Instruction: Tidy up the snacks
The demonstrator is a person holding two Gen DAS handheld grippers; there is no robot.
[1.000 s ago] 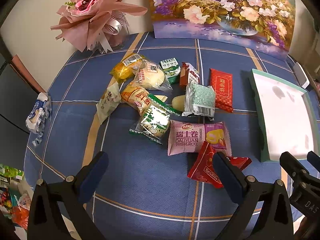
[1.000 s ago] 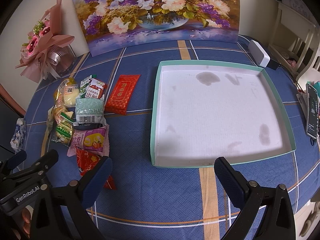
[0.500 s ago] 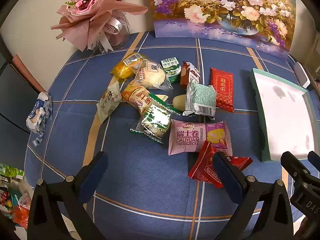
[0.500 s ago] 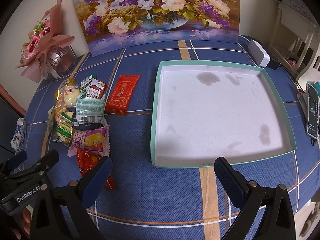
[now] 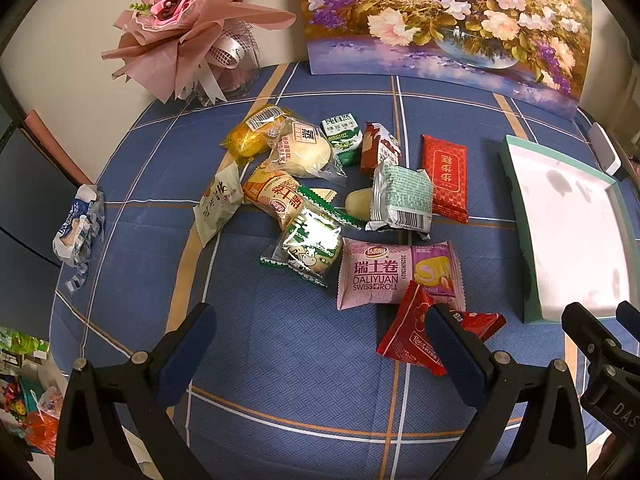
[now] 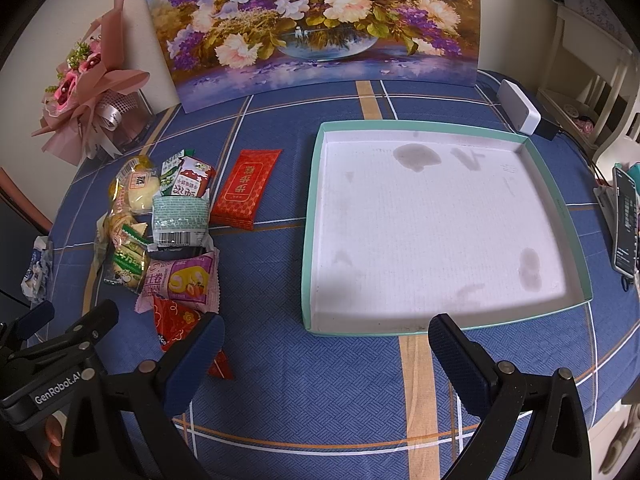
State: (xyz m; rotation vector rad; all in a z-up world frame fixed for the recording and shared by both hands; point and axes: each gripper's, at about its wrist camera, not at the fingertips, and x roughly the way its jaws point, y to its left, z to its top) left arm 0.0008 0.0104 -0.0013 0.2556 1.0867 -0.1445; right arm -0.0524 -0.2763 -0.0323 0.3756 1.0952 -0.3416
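Observation:
Several wrapped snacks lie in a pile on the blue plaid tablecloth: a pink Swiss roll pack (image 5: 394,274), a small red packet (image 5: 412,332), a green-and-white pack (image 5: 402,200), a flat red packet (image 5: 446,176) and a green biscuit carton (image 5: 342,134). My left gripper (image 5: 320,344) hovers open just in front of the pile, its right finger over the small red packet. A shallow teal-rimmed tray (image 6: 312,224) with a bare white floor sits to the right. My right gripper (image 6: 326,344) stands open at the tray's near edge. The pile shows there too, with the Swiss roll pack (image 6: 180,282).
A pink wrapped bouquet (image 5: 188,28) and a flower painting (image 5: 444,20) stand at the back of the table. A crumpled blue-and-white wrapper (image 5: 78,232) lies at the left edge. A white box (image 6: 520,106) and a phone (image 6: 626,220) sit on the right.
The left wrist view has shifted slightly, so the tray sits a little further right in it. Neither gripper has taken hold of anything.

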